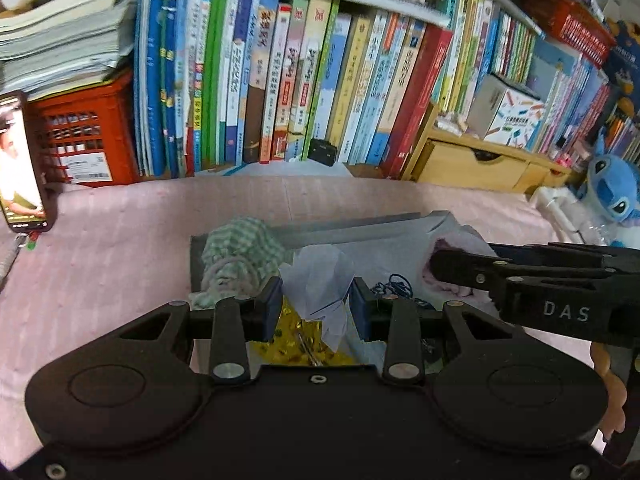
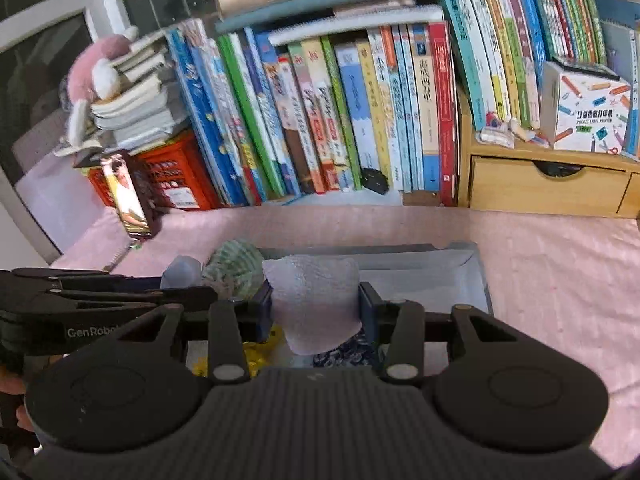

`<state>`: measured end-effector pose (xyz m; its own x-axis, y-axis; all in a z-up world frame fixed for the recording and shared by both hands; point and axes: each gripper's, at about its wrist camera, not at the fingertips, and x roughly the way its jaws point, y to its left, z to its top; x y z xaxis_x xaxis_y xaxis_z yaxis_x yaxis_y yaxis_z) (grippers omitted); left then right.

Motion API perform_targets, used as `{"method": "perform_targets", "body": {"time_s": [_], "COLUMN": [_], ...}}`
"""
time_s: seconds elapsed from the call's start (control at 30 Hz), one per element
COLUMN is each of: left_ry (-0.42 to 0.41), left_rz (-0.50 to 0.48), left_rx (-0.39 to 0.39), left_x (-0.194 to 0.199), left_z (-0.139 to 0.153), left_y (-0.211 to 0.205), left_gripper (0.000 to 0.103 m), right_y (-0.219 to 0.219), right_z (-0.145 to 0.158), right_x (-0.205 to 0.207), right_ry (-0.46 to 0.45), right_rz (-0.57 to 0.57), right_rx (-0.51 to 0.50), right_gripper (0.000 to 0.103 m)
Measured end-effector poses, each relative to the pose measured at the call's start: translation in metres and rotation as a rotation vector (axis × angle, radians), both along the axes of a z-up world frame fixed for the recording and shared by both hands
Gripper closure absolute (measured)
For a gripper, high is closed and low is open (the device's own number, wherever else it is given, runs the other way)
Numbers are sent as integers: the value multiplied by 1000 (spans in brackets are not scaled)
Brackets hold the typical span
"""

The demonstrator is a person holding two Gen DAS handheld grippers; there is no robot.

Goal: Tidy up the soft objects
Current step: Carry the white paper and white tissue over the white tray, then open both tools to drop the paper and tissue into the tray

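My left gripper [image 1: 316, 300] is shut on a crumpled white sheet [image 1: 320, 276] that stands up between its blue pads, above an open grey box [image 1: 340, 230]. In the box lie a green checked cloth [image 1: 240, 248], a gold foil piece [image 1: 296, 340] and a dark blue cord [image 1: 394, 284]. My right gripper [image 2: 316, 304] is shut on a pale pink towel [image 2: 316, 292], held over the same grey box [image 2: 440, 264]. The right gripper [image 1: 440, 264] reaches in from the right in the left wrist view. The left gripper [image 2: 180, 292] comes in from the left beside the green checked cloth [image 2: 234, 264].
The box sits on a pink tablecloth [image 2: 560, 280]. Behind it stand a row of upright books [image 2: 340, 120], a red crate [image 2: 176, 176] with stacked books, a propped phone [image 1: 20, 164], a wooden drawer unit [image 2: 548, 184] and a blue plush toy [image 1: 612, 184].
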<state>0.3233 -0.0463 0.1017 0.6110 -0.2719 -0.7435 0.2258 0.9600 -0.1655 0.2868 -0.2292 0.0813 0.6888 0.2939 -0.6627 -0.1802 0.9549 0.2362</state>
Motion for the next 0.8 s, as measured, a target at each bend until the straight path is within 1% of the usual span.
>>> {"method": "perform_targets", "body": {"time_s": [0.1, 0.37, 0.8], "left_ry": [13, 43, 78], "left_rz": [-7, -16, -24], "left_rx": [22, 49, 52], "left_x": [11, 30, 48], "left_z": [-10, -29, -49], "left_y": [-8, -18, -27], "left_gripper": [69, 69, 69], "right_y": [-2, -8, -5], "right_z": [-10, -35, -53], "right_x": [12, 30, 44], "right_ry": [17, 43, 62], "right_rz": [-2, 4, 22], "right_rx": [-3, -9, -25], "right_gripper": [55, 54, 54]}}
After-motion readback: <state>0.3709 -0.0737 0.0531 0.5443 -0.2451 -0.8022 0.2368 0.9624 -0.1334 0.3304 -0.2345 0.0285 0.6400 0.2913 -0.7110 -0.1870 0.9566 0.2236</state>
